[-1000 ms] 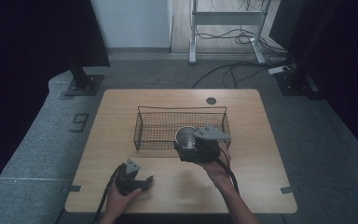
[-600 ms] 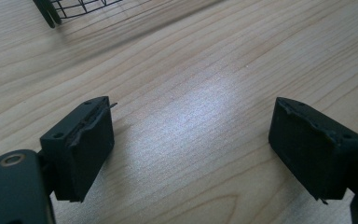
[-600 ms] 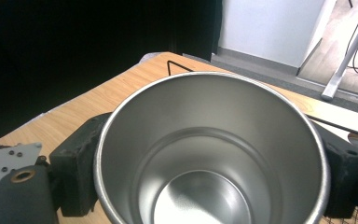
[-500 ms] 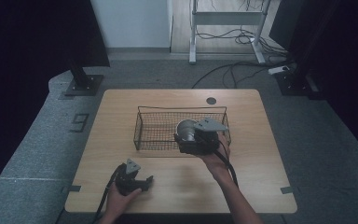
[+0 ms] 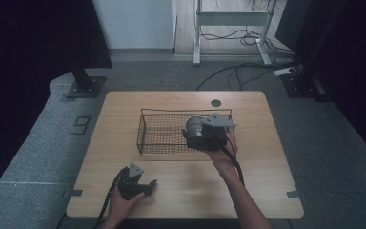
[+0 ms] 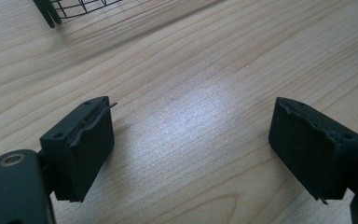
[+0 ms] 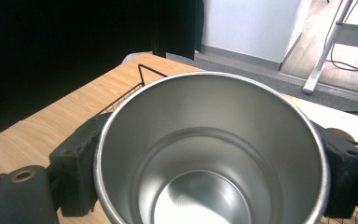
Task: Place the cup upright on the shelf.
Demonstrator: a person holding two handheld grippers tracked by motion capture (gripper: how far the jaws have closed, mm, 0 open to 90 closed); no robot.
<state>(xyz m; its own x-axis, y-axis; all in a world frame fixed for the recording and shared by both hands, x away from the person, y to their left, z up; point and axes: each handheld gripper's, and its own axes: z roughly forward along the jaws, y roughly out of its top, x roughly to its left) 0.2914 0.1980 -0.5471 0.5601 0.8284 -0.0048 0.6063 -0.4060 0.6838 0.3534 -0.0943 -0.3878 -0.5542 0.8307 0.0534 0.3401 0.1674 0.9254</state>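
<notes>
The right gripper point(image 5: 205, 134) clamps a steel cup point(image 7: 212, 154) over the wire basket's point(image 5: 145, 128) right end, seemingly above its floor. Smooth metal could slip and clip the rim. The left gripper point(image 5: 140, 187), near of the basket, rests spread apart.

The left claw point(image 5: 145, 187) is a black block topped by a grey three-cornered plate, with a black cable trailing from its rear. In the left gripper view its two jaws are thick black rectangular blocks with rubbery pads frayed at the edges, small screw holes in their tops, and a brass-coloured ring set into the rounded housing at lower left. The right claw point(image 5: 201, 136) has the same black body, grey plate and black cable. The person's forearms are bare, no sleeves visible.
</notes>
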